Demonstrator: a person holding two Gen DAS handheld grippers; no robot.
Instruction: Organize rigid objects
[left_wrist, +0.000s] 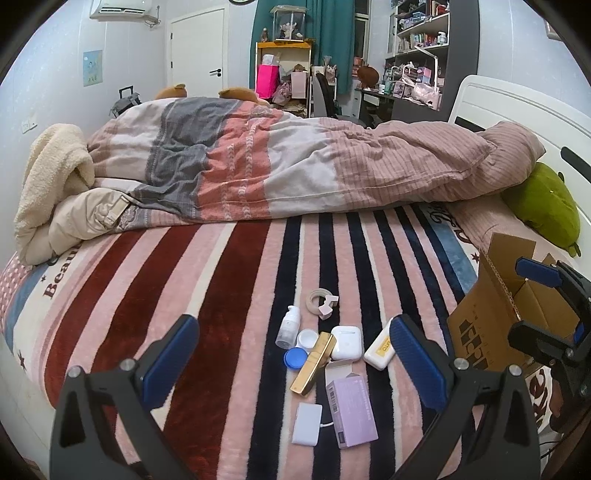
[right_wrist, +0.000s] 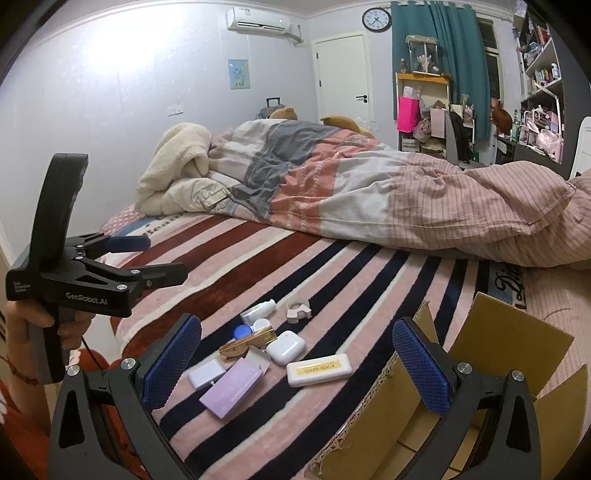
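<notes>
Small rigid items lie clustered on the striped blanket (left_wrist: 229, 295): a pump bottle (left_wrist: 289, 326) (right_wrist: 258, 311), a tape ring (left_wrist: 322, 301), a white earbud case (left_wrist: 346, 342) (right_wrist: 285, 347), a gold bar (left_wrist: 314, 363) (right_wrist: 247, 344), a blue lid (left_wrist: 295, 357), a purple box (left_wrist: 351, 411) (right_wrist: 232, 387), a flat white device (left_wrist: 307, 424) and a cream case with a yellow label (left_wrist: 378, 349) (right_wrist: 319, 369). My left gripper (left_wrist: 291, 325) (right_wrist: 166, 258) hovers open over the cluster, holding nothing. My right gripper (right_wrist: 295, 325) (left_wrist: 524, 301) is open and empty beside the cardboard box (left_wrist: 487, 332) (right_wrist: 498, 350).
A rumpled duvet (left_wrist: 295, 170) and a cream fleece (left_wrist: 51, 177) cover the far half of the bed. A green plush (left_wrist: 543, 203) lies by the white headboard (left_wrist: 509, 107). A hand (right_wrist: 40, 321) grips the left tool. Shelves and a desk stand beyond the bed.
</notes>
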